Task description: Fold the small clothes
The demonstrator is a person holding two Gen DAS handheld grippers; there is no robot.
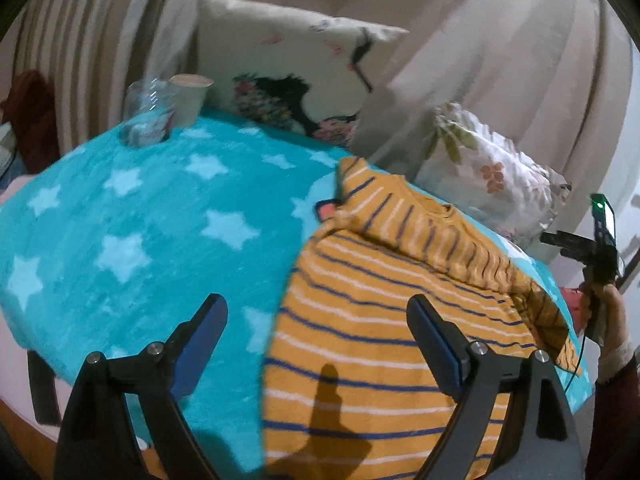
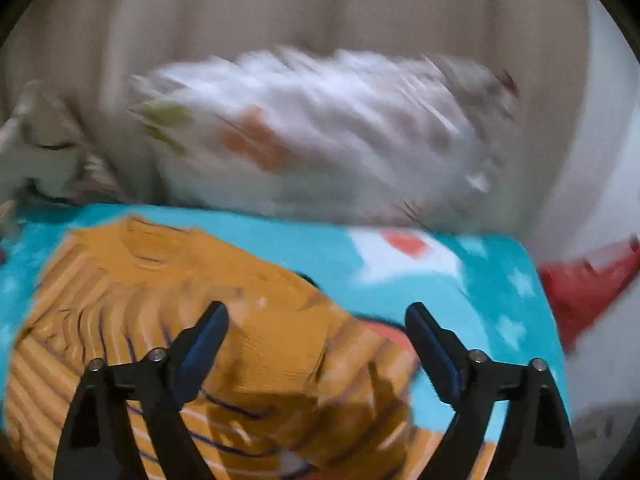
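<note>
We see the mustard-yellow striped shirt (image 1: 384, 320) lying on the teal star blanket (image 1: 140, 220), on its right part, with one sleeve folded across the body near the far edge. Our left gripper (image 1: 316, 320) hangs over the near left edge of the shirt with released fingers, nothing between them. Our right gripper (image 2: 316, 324) is above the folded sleeve, also spread wide and empty; this view is blurred. Behind the blanket stand a printed cushion (image 1: 288, 76) and a floral pillow (image 1: 488, 176); at the far left corner stand a clear jar (image 1: 146, 114) and a cup (image 1: 192, 98).
</note>
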